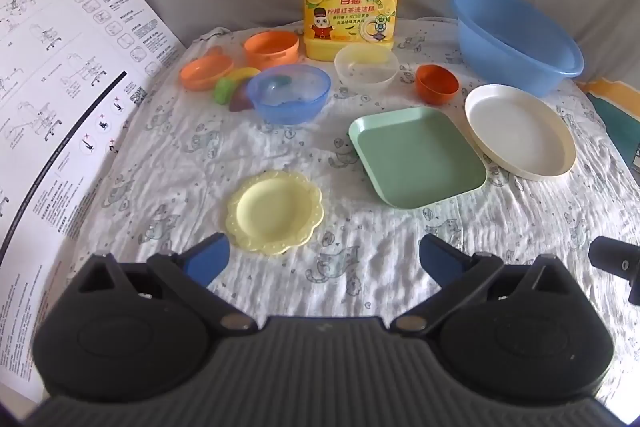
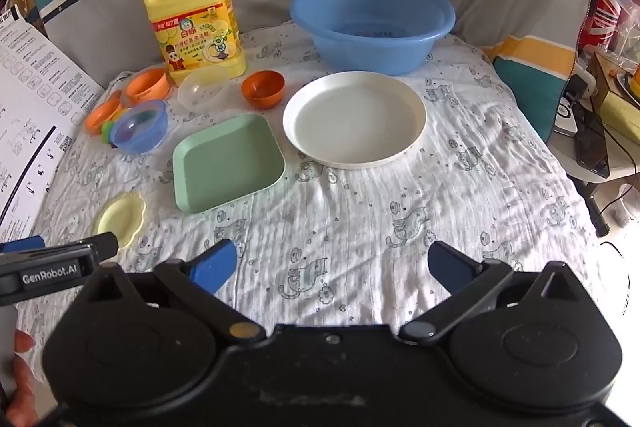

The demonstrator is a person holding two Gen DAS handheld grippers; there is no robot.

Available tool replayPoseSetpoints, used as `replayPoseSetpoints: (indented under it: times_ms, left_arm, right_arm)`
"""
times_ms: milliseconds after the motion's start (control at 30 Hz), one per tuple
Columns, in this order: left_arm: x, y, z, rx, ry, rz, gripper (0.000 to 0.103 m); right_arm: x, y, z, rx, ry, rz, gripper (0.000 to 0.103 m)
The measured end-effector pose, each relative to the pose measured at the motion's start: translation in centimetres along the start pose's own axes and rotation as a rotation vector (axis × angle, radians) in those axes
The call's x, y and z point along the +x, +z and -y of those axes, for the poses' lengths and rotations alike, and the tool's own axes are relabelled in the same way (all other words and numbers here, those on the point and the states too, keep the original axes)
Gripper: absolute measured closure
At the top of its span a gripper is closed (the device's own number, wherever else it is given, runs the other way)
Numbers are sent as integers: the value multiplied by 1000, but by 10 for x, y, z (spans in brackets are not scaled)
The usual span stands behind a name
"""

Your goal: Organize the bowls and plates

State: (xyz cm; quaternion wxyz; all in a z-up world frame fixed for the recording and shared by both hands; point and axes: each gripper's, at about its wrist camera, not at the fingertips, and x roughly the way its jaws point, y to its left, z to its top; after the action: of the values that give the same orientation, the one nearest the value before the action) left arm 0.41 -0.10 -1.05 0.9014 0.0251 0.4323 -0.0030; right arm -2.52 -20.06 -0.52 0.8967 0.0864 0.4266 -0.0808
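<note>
Both tongs, left (image 1: 324, 259) and right (image 2: 332, 265), spread wide and empty above the cloth (image 2: 360, 227). Plates laid flat, apart: yellow plate (image 1: 275, 211) nearest left, green tray (image 2: 228, 163), white plate (image 2: 354, 119). Bowls (image 1: 289, 93) clustered behind, unstacked.

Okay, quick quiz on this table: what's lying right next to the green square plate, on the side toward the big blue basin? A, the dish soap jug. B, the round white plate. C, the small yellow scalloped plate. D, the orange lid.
B: the round white plate lies beside the green square plate, in front of the blue basin.
</note>
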Motion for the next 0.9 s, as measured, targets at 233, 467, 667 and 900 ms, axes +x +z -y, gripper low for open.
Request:
replayPoseSetpoints:
  times_ms: [233,467,667,900]
  left_arm:
    - [-3,-2,0,24,-2,11,0]
    - [-5,-2,6,44,-7,13,0]
    - [-6,-1,5,41,-1,20,0]
    - [-4,-2,3,39,3,16,0]
  right_arm:
    - [1,0,2,7,-2,-8,0]
    - [1,2,2,15,-11,-11,0]
    - [5,3,1,12,-11,-23,0]
    - [9,2,-1,8,-8,-34,0]
